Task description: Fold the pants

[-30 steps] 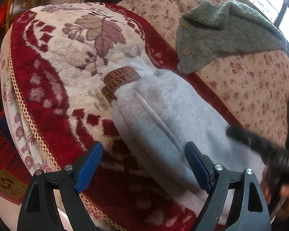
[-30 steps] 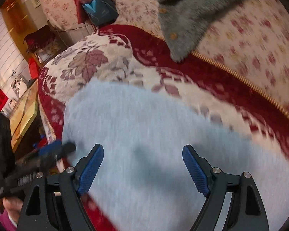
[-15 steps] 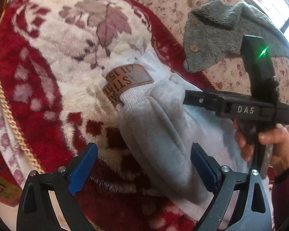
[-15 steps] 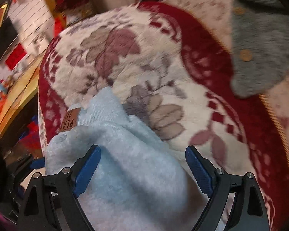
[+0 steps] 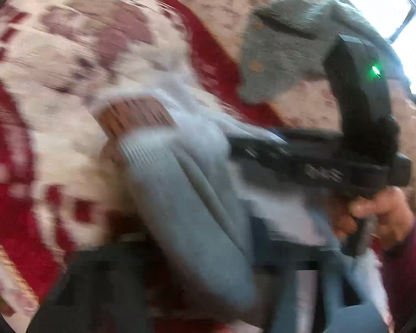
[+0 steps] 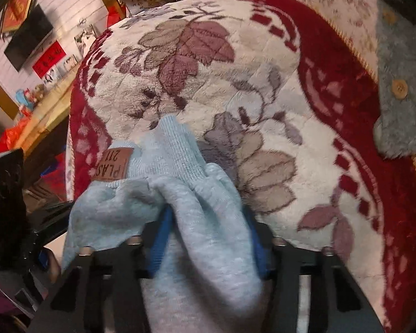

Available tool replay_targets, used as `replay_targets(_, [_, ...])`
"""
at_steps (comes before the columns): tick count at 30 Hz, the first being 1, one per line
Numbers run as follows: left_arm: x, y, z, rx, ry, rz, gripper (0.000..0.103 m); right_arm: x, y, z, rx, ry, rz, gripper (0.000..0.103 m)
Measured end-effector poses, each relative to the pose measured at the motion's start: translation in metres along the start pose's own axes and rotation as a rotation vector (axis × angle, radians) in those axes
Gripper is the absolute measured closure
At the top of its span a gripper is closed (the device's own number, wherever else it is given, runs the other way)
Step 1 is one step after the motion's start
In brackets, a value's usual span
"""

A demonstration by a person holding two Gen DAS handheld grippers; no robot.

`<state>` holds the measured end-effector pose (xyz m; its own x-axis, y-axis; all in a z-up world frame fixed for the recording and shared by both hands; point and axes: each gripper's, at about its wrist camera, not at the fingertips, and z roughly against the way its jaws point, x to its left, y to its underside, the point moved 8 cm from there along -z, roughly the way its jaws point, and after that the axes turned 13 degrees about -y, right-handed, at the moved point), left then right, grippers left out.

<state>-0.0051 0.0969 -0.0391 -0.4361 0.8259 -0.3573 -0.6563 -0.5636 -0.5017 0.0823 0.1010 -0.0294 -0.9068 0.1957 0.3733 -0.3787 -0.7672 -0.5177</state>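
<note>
Light grey pants (image 6: 197,222) lying bunched on a red-and-cream floral blanket (image 6: 263,83), ribbed cuff and brown patch (image 6: 112,165) toward the far edge; right gripper (image 6: 208,238) just closed, blue pads pinching a fold of the pants; left gripper (image 5: 197,249) blurred, jaws just narrowed around the grey cloth, grip itself unclear; fuzzy grey garment (image 5: 288,55) well apart on the flowered cover.

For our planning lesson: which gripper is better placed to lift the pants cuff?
Probably the right gripper: its jaws have just been closing and clamp the pants just behind the ribbed cuff.
</note>
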Motion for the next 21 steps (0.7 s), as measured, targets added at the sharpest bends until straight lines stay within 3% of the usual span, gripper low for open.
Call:
replay_targets(3, [-0.009, 0.001, 0.009, -0.044, -0.046, -0.049, 0.075, 0.009, -0.003, 0.012, 0.001, 0.035, 0.045, 0.071])
replay_targets(8, [-0.025, -0.008, 0.05, -0.141, -0.052, -0.102, 0.077, 0.032, -0.012, 0.045, -0.049, 0.075, 0.119, 0.072])
replay_targets(12, [-0.056, -0.01, 0.089, -0.256, -0.101, -0.212, 0.077, 0.058, -0.016, 0.093, -0.118, 0.085, 0.186, 0.072])
replay_targets(17, [-0.105, 0.0, 0.131, -0.364, -0.077, -0.309, 0.077, 0.08, 0.0, 0.156, -0.18, 0.137, 0.239, 0.072])
replay_targets(21, [-0.144, 0.022, 0.147, -0.396, -0.046, -0.382, 0.077, 0.086, 0.032, 0.198, -0.216, 0.185, 0.231, 0.072])
